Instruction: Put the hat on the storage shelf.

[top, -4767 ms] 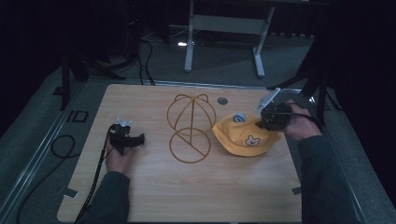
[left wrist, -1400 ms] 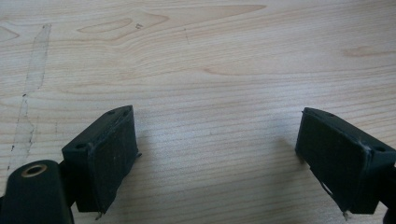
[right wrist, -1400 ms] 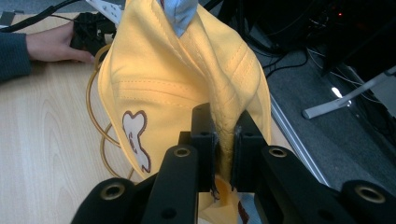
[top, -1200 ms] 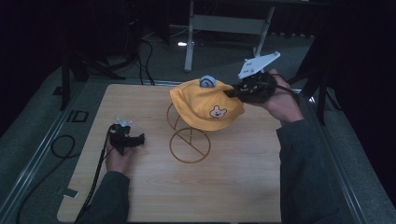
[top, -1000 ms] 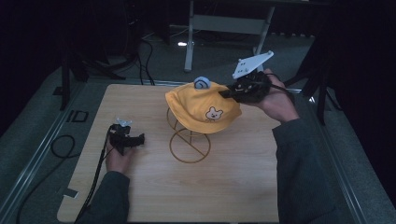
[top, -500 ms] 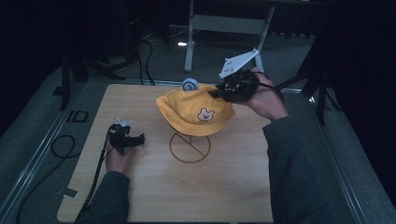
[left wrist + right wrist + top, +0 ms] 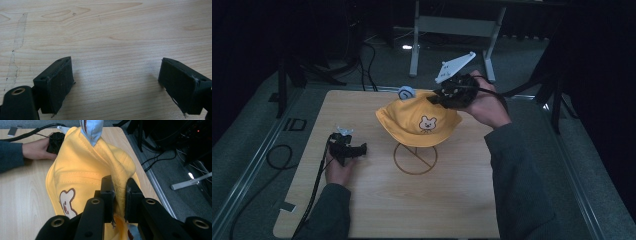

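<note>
A yellow child's hat (image 7: 418,120) with a bear face and a blue ear (image 7: 405,92) drapes over the top of a wire hat stand, whose ring base (image 7: 414,159) rests on the wooden table (image 7: 377,200). My right gripper (image 7: 443,96) is shut on the hat's top fabric (image 7: 119,187), holding it from the right at crown height. In the right gripper view the hat (image 7: 77,170) spreads out beyond the jaws. My left gripper (image 7: 357,149) lies on the table at the left, open, with bare wood between its pads (image 7: 61,82).
A black cable (image 7: 314,185) trails from the left gripper toward the table's front left. A metal frame (image 7: 452,25) stands on the floor behind the table. A small label (image 7: 294,124) sits by the left edge.
The right gripper has carried the hat from the right side of the table up and leftward, lowering it onto the wire stand. The left gripper has stayed still.
</note>
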Demonstrator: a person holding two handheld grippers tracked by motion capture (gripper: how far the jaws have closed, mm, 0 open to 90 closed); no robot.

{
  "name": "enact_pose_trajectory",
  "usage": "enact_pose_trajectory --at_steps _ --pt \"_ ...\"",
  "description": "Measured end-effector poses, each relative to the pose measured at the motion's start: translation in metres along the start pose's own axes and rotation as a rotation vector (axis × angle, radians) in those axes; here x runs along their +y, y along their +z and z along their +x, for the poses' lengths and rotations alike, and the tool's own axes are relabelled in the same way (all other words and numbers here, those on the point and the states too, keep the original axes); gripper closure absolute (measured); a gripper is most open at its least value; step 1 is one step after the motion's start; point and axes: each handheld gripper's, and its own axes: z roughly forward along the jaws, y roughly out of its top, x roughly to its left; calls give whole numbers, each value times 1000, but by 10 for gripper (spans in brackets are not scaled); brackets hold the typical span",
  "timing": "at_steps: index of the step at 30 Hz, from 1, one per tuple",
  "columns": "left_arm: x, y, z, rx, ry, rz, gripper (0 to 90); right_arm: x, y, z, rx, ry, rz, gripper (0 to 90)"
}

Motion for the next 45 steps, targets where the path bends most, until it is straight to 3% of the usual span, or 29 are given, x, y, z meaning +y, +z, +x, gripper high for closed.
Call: enact_pose_trajectory --at_steps 8,13,23,33,36,41,45 --pt "0 0 0 0 0 1 127 9 12 3 -32 1 -11 801" --pt "0 0 0 0 2 2 127 13 19 2 -57 29 -23 799" --pt "0 0 0 1 1 0 127 14 30 1 -76 48 7 784" --pt "0 0 0 1 1 0 127 14 39 3 -47 41 54 759" --pt "0 0 0 1 2 0 127 14 38 2 -48 48 40 634" --pt "0 0 0 1 2 0 127 14 27 -1 -81 98 -7 318" --pt "0 0 0 1 1 0 127 13 17 -4 -116 121 -22 216"
